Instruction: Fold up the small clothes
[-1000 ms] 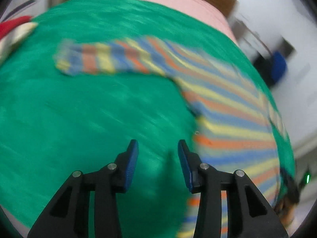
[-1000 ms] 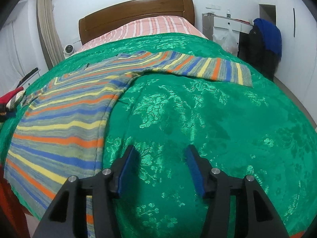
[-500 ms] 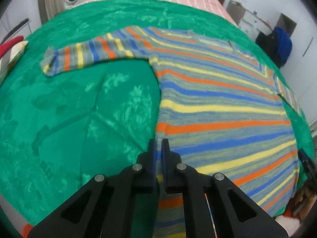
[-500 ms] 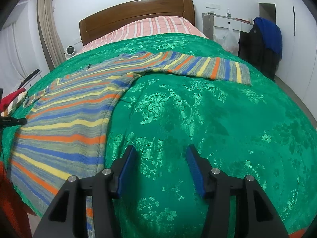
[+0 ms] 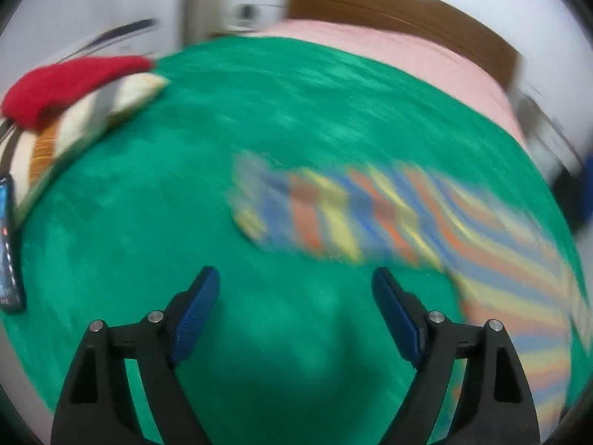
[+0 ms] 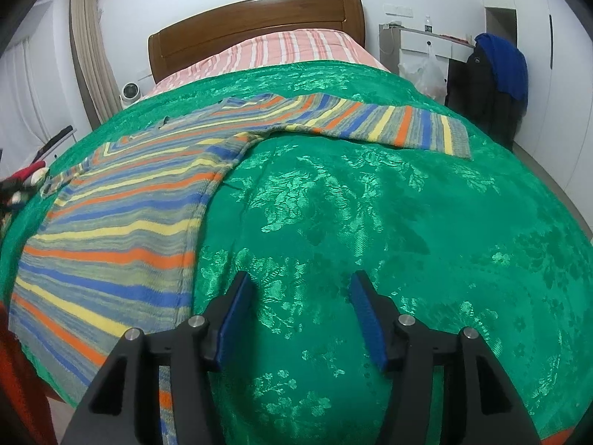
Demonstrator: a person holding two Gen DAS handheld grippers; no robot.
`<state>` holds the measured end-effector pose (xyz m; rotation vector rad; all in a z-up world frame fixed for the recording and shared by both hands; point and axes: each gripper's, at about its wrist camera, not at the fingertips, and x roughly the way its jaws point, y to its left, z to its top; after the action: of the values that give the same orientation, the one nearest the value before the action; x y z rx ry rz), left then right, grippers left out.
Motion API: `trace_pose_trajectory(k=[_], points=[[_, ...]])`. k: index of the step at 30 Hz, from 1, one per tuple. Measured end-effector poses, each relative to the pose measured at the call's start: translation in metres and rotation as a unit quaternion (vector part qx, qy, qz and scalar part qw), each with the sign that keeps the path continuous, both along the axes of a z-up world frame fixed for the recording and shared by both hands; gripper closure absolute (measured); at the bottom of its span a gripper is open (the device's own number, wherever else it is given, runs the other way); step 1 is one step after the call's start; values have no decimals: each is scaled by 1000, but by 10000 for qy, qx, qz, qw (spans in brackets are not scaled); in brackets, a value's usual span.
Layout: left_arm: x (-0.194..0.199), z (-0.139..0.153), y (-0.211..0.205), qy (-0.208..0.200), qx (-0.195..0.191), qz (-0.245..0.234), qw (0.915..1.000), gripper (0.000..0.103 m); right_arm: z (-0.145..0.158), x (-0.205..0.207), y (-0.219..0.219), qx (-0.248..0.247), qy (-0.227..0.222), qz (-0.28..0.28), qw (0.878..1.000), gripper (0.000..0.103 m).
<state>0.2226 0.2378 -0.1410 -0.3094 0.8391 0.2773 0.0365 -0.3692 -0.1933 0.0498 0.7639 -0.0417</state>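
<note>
A striped sweater (image 6: pixel 122 215) in blue, orange, yellow and grey lies spread flat on a green bedspread (image 6: pixel 407 222). Its right sleeve (image 6: pixel 389 126) stretches out to the right. In the blurred left wrist view its left sleeve (image 5: pixel 333 218) lies ahead and to the right of my left gripper (image 5: pixel 296 296), which is open and empty over bare bedspread (image 5: pixel 148 204). My right gripper (image 6: pixel 300 296) is open and empty over the bedspread, just right of the sweater's side edge.
A pile of red and striped clothes (image 5: pixel 66 111) and a dark phone-like object (image 5: pixel 7 244) lie at the bed's left edge. A wooden headboard (image 6: pixel 255 22) and pink striped sheet (image 6: pixel 274 48) are at the back. A desk with dark and blue jackets (image 6: pixel 496 74) stands at the right.
My left gripper was shut near the sweater's side edge half a second ago; it is now wide open and has swung left toward the left sleeve. The right gripper has hardly moved.
</note>
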Motion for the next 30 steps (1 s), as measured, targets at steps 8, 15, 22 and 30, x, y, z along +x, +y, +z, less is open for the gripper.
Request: trace_pose_trajectory(k=[8, 15, 22, 30], points=[[21, -45, 83, 2, -1244, 740, 9895, 101, -1, 1, 3, -145, 28, -36, 9999, 45], [2, -51, 108, -121, -1877, 1315, 9733, 99, -4, 5, 4, -198, 12, 12, 9998, 41], [-8, -25, 99, -186, -1320, 1211, 9837, 82, -3, 3, 4, -143, 11, -9, 9999, 41], [67, -23, 85, 128, -1456, 378, 9885, 21, -3, 3, 6, -208, 12, -18, 9998, 41]])
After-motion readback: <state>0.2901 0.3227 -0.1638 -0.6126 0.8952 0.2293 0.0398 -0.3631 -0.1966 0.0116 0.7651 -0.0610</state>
